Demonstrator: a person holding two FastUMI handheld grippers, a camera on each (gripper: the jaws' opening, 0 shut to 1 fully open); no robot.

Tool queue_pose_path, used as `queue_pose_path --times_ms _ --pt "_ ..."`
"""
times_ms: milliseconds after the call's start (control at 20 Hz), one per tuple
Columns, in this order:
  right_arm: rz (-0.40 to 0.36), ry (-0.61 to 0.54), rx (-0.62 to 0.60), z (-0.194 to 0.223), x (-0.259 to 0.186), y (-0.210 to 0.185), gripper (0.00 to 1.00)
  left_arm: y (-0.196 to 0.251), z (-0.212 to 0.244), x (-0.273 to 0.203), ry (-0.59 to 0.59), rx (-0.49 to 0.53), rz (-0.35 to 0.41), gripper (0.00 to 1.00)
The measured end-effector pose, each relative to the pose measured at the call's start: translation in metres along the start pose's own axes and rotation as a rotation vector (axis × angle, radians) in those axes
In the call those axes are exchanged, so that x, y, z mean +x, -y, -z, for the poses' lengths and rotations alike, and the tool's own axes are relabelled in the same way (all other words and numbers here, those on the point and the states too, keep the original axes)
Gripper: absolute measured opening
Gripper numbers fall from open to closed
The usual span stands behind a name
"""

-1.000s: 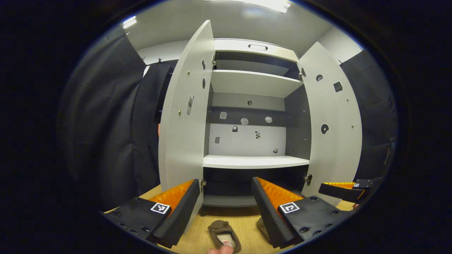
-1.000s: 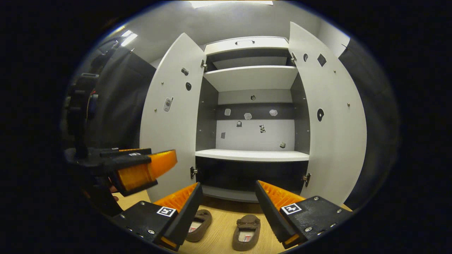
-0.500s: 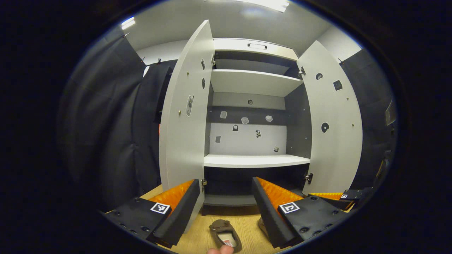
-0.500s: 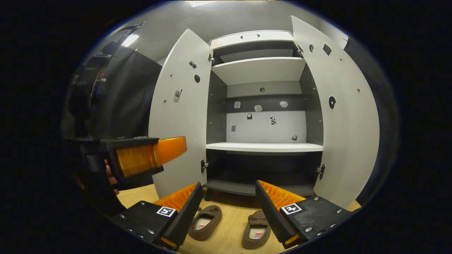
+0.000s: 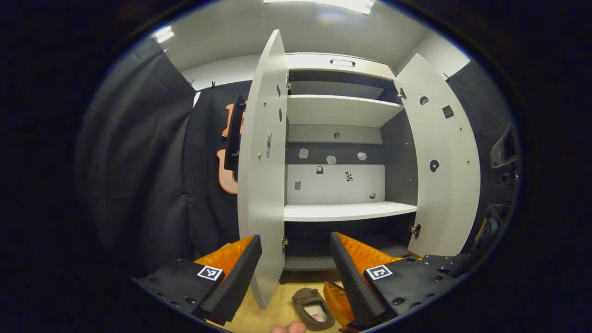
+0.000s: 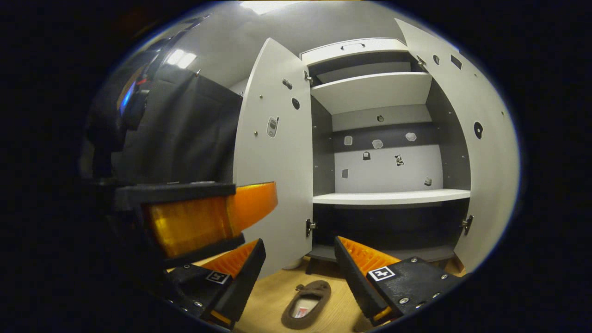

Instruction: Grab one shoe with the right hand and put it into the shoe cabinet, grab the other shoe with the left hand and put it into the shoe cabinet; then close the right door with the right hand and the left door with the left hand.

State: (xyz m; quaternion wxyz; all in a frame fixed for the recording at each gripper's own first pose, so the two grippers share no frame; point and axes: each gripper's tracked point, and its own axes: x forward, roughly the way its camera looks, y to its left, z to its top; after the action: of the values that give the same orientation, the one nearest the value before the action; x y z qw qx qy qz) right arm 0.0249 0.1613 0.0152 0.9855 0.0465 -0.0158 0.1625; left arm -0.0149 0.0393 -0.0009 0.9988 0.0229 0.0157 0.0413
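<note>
Brown moccasin-like shoe (image 6: 306, 310) lies, seemingly upright.

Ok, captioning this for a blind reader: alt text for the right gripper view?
The open right gripper hangs over a brown shoe on the wooden floor, facing a white shoe cabinet with both doors open. The left gripper is close at left.

We see a brown shoe (image 6: 306, 306) on a pale wood-grain floor (image 6: 273, 296). The shoe cabinet (image 5: 344, 211) has white shelves and doors, with dark grey inner walls.
</note>
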Motion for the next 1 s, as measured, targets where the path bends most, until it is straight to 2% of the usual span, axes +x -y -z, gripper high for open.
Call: queue_pose_path --times_ms 150,200,250,350,500,550,650,800,900,1000 --pt "-0.033 0.040 -0.020 -0.007 0.026 -0.011 0.92 -0.015 -0.002 -0.003 0.001 0.005 -0.020 0.96" --pt "-0.043 0.040 -0.022 -0.004 0.034 -0.014 0.97 -0.019 -0.001 -0.004 -0.004 0.008 -0.025 0.96" --pt "-0.055 0.031 -0.020 0.002 0.042 -0.018 0.92 -0.024 -0.002 -0.005 -0.007 0.012 -0.030 0.96" --pt "-0.071 -0.001 -0.013 0.019 0.054 -0.024 0.92 -0.032 -0.004 -0.007 -0.010 0.029 -0.037 0.99" --pt "-0.098 -0.049 -0.007 0.044 0.064 -0.032 0.93 -0.041 -0.007 -0.010 -0.007 0.061 -0.049 0.94" --pt "-0.108 -0.058 0.000 0.050 0.067 -0.036 0.93 -0.041 -0.007 -0.010 -0.008 0.064 -0.048 0.96" --pt "-0.130 -0.073 0.024 0.065 0.076 -0.049 0.93 -0.042 -0.009 -0.009 -0.007 0.067 -0.051 0.94" --pt "-0.076 -0.037 0.018 0.064 0.099 -0.029 0.89 -0.038 -0.010 -0.011 -0.010 0.055 -0.053 0.96" --pt "-0.068 -0.038 0.052 0.060 0.092 -0.025 0.89 -0.040 -0.010 -0.012 -0.016 0.062 -0.047 0.96" --pt "-0.022 0.019 -0.008 0.036 0.081 -0.007 0.91 -0.036 -0.008 -0.013 -0.020 0.066 -0.042 0.96"
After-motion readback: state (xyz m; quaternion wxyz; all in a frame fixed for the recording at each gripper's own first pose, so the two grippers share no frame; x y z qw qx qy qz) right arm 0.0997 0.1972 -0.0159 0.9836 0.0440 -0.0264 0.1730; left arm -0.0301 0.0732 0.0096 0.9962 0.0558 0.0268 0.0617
